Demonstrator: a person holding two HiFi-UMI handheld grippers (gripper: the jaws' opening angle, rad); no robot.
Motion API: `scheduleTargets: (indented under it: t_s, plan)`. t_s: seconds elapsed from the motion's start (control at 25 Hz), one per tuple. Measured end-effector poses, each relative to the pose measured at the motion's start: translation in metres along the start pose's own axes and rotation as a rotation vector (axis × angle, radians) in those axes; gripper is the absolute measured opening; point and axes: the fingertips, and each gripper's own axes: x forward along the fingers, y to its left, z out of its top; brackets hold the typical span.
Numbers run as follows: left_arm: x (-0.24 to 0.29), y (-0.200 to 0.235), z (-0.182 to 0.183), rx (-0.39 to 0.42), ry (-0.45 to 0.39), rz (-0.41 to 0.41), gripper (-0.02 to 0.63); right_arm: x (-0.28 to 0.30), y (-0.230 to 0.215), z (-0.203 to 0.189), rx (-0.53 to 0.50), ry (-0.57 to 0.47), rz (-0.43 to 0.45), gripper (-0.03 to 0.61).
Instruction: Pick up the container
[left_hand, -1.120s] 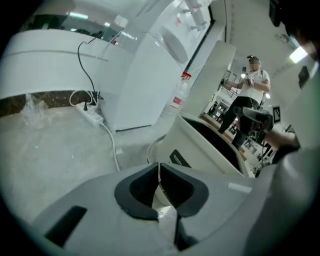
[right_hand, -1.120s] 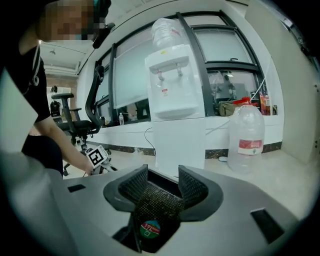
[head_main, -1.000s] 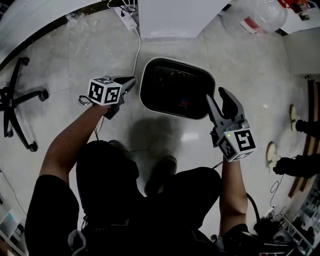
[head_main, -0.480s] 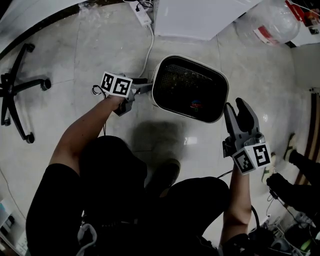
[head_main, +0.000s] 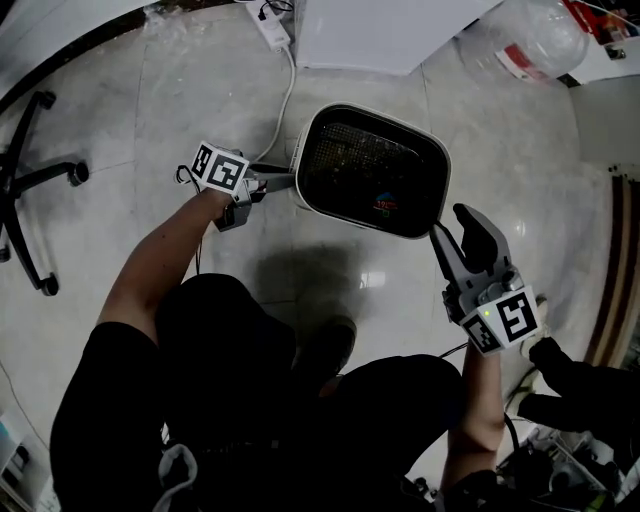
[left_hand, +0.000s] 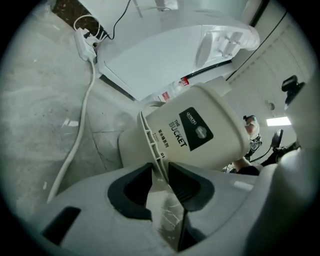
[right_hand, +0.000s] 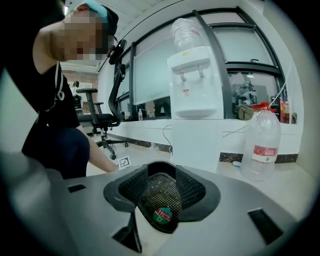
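Note:
The container (head_main: 350, 160) is a white plastic bin with a dark inside and a small sticker at its bottom; it stands on the pale floor. My left gripper (head_main: 290, 182) is at its left side. In the left gripper view the bin's rim (left_hand: 156, 150) runs between the pads (left_hand: 137, 187); the jaws have just been closing and now pinch it. My right gripper (head_main: 458, 232) stands open at the bin's near right corner, one fingertip close to the rim. In the right gripper view the bin's dark inside (right_hand: 160, 192) shows between the open pads (right_hand: 131, 187).
A white water dispenser (head_main: 380, 30) stands just behind the bin, with a power strip and white cable (head_main: 283, 90) to its left. A large clear water bottle (head_main: 530, 35) is at the back right. An office chair's base (head_main: 30, 190) is far left. My foot (head_main: 325, 345) is near the bin.
My left gripper has come in from the left, opened, and closed on the bin's left rim. My right gripper has shifted toward the bin's near right corner, still open.

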Motion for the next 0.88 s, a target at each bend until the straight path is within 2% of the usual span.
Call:
scheduleTargets:
  t_s: [0.2, 0.4, 0.68, 0.88]
  plan:
    - [-0.002, 0.000, 0.002, -0.017, -0.026, -0.005, 0.106, -0.009, -0.001, 0.001, 0.003, -0.008, -0.014, 0.155]
    - [-0.004, -0.003, 0.001, 0.005, 0.012, 0.064, 0.100, -0.006, 0.002, 0.008, 0.001, -0.022, -0.002, 0.155]
    - [-0.028, -0.021, 0.017, 0.012, 0.002, 0.125, 0.100, 0.012, 0.005, 0.015, -0.026, 0.015, 0.038, 0.155]
    - [-0.042, -0.033, 0.026, 0.017, -0.036, 0.157, 0.100, 0.031, 0.019, 0.016, -0.072, 0.038, 0.088, 0.155]
